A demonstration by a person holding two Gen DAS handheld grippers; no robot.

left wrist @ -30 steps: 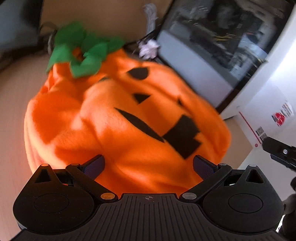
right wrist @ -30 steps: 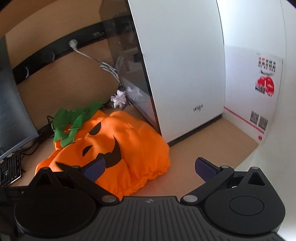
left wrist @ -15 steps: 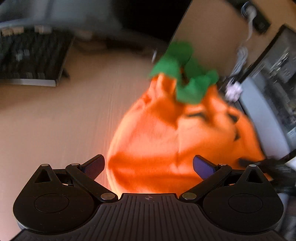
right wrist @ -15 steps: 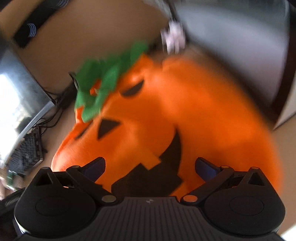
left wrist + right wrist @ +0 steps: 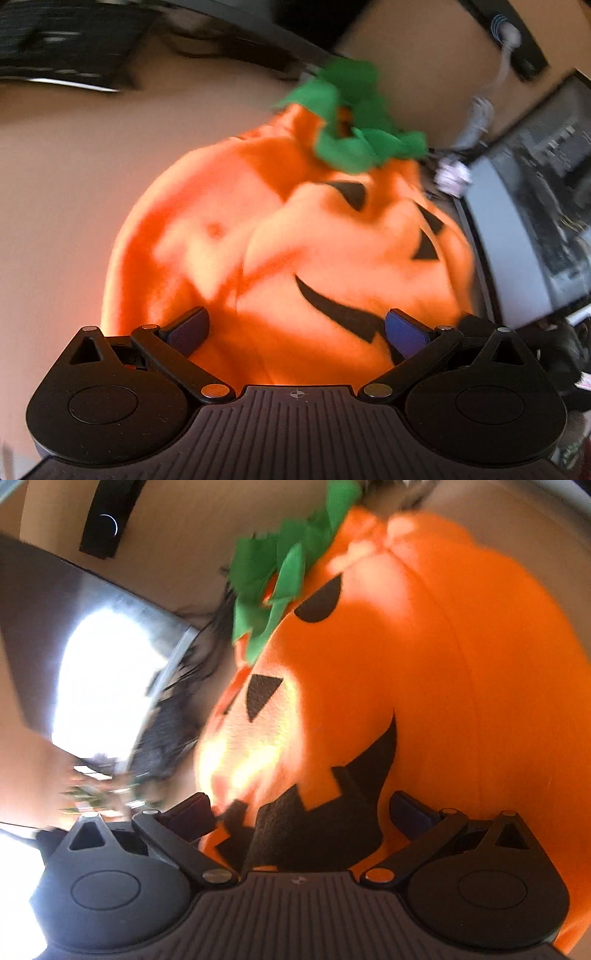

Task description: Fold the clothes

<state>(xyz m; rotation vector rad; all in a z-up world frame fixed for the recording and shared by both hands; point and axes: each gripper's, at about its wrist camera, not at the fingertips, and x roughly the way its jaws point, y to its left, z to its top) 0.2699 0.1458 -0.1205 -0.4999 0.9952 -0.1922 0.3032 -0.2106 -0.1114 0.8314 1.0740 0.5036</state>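
An orange fleece pumpkin costume with a black jack-o'-lantern face and a green leaf collar lies bunched on the tan desk. My left gripper is open, its jaws spread at the garment's near hem, with cloth between them. In the right wrist view the costume fills the frame and its green collar is at the top. My right gripper is open over the black mouth patch, fingers on either side of it. Both views are motion-blurred.
A keyboard lies at the far left of the desk. A computer case with a glass side stands right of the costume, with white cables behind. A monitor with bright glare stands to the left in the right wrist view.
Both grippers swung in close to the costume. The right one came from the desk beside the case to over the mouth patch. The left one moved round the near hem. Both stayed open.
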